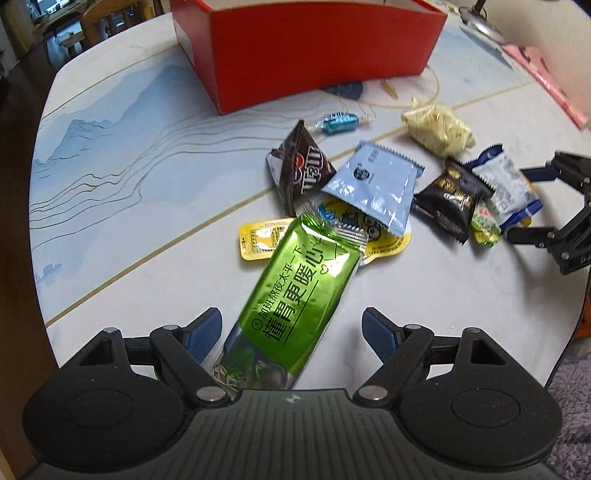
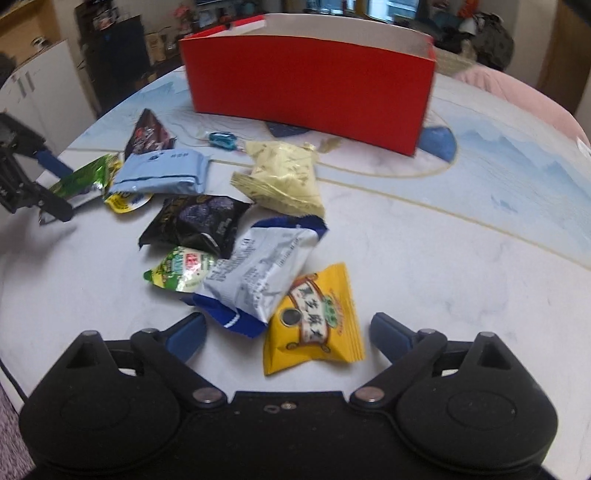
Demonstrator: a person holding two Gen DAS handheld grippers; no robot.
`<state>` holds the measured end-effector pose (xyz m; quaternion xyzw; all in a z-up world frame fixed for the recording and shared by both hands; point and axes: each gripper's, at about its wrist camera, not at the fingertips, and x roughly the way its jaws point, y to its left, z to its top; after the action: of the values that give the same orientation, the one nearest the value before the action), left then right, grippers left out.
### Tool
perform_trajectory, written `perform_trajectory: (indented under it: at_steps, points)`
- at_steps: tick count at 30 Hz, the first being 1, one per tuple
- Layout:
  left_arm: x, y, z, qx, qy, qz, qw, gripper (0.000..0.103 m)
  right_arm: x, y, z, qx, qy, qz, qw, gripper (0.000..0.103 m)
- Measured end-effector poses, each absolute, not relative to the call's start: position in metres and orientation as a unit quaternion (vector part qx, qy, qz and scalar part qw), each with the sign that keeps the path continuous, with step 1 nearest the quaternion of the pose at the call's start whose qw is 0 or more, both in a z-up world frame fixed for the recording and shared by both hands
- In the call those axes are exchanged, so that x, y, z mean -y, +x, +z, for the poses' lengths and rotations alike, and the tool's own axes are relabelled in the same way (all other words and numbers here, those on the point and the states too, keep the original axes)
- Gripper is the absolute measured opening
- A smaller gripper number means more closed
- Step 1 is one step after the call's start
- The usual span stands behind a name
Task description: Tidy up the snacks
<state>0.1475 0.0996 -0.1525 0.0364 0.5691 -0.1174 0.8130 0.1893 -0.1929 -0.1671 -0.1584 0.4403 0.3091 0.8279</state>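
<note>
The left gripper (image 1: 291, 332) stands wide open astride the near end of a long green foil snack bar (image 1: 295, 291), pads off it. The right gripper (image 2: 288, 332) gapes too, gripping nothing, a yellow snack packet (image 2: 314, 317) between its fingers. Beyond both sits the red box (image 2: 310, 85).

Dark cabinet (image 2: 110, 48), blurred; wooden chair (image 1: 98, 22) behind.

Snack packets (image 2: 258, 269), red box (image 2: 310, 85) on table (image 2: 461, 258)
</note>
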Motion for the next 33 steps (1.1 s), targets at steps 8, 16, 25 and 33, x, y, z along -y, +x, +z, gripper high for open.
perform_trajectory:
  at_steps: [8,16,25,33]
  points:
    - [-0.095,0.149,-0.157,-0.568,0.041,-0.111,0.815,0.078,0.192,0.191,-0.164,-0.430,-0.171,0.317,0.828,0.084]
    - [-0.102,0.152,-0.153,-0.564,0.006,-0.082,0.822,0.059,0.198,0.189,-0.161,-0.424,-0.165,0.308,0.836,0.067]
    - [-0.098,0.140,-0.152,-0.562,-0.013,-0.041,0.826,0.057,0.208,0.181,-0.160,-0.425,-0.141,0.269,0.853,0.051]
    - [-0.105,0.124,-0.149,-0.559,-0.082,0.008,0.825,0.052,0.226,0.168,-0.157,-0.433,-0.094,0.222,0.868,0.049]
